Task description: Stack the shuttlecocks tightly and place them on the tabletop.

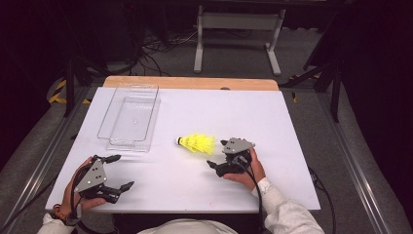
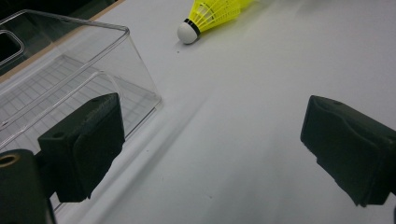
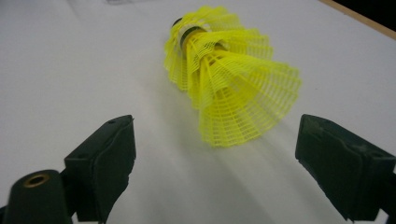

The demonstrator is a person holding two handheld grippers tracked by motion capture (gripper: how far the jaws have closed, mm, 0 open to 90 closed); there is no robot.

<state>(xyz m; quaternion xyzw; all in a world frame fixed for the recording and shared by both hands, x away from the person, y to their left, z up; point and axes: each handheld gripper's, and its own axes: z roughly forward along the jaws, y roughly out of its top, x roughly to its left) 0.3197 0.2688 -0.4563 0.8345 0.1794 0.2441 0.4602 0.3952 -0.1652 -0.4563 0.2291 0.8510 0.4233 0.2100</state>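
A yellow plastic shuttlecock (image 1: 197,143) with a white cork lies on its side mid-table, cork pointing left toward the clear box (image 1: 130,117). My right gripper (image 1: 216,153) stands open just right of the skirt, not touching it. In the right gripper view the wide mesh skirt (image 3: 229,79) faces the open jaws, a little ahead of my right gripper (image 3: 215,168). My left gripper (image 1: 123,171) rests open near the front left, with nothing between its fingers. Over my left gripper (image 2: 212,144), the left gripper view takes in the shuttlecock (image 2: 212,16) far ahead and the box (image 2: 60,79) at the left.
The clear plastic box is empty and sits at the back left of the white tabletop (image 1: 272,126). A wooden strip (image 1: 195,83) runs along the far edge. Beyond it lie floor cables and a metal frame (image 1: 238,29). A metal rail flanks each side of the table.
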